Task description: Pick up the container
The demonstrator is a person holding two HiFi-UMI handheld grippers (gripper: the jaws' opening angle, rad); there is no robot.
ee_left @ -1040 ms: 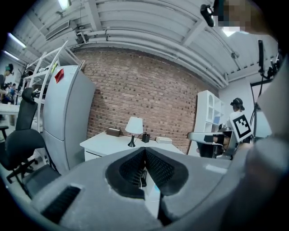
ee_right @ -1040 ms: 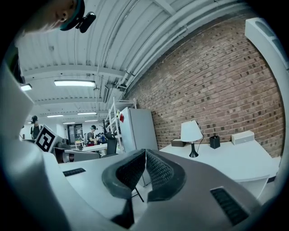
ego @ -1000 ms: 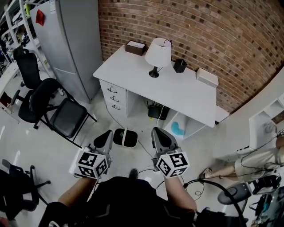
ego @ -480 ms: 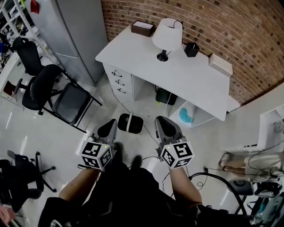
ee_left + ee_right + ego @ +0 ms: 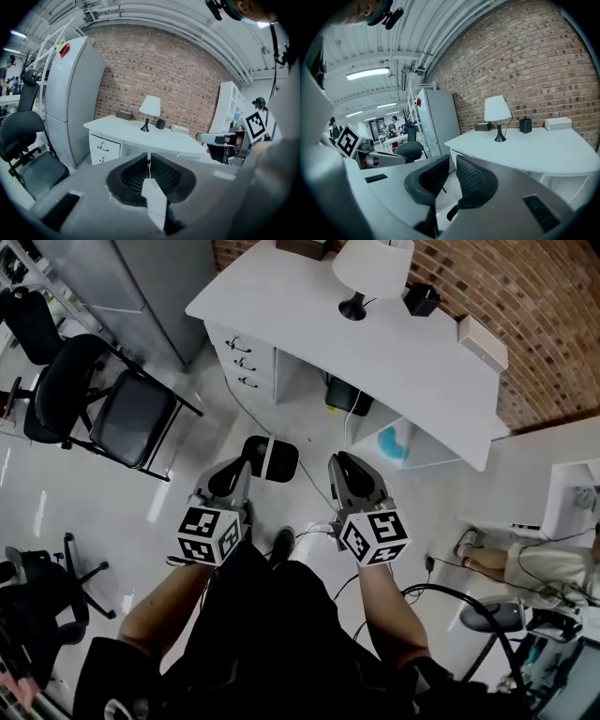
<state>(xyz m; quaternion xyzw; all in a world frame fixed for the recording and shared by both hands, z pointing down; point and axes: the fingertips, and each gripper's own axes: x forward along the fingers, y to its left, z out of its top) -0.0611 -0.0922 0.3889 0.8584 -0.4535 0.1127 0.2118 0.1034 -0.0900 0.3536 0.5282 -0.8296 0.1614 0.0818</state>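
Note:
A white desk (image 5: 375, 343) stands against the brick wall ahead. On it are a lamp (image 5: 370, 263), a small black container (image 5: 422, 299), a white box (image 5: 483, 341) and a brown box (image 5: 305, 245). The black container (image 5: 525, 125) also shows beside the lamp in both gripper views. Both grippers are held low over the floor, well short of the desk. My left gripper (image 5: 230, 474) is shut and empty, pads touching (image 5: 149, 161). My right gripper (image 5: 349, 474) is all but shut, a thin slit between its pads (image 5: 453, 159), nothing in it.
A black-and-white device (image 5: 270, 457) lies on the floor just ahead of the grippers, with cables nearby. A black folding chair (image 5: 131, 418) and an office chair (image 5: 56, 390) stand at the left by a grey fridge (image 5: 122, 287). A person's legs (image 5: 497, 563) show at the right.
The desk has slid toward the top of the head view and the chairs upward too, as the view tips further down. Both grippers stay level and keep their jaws as they were.

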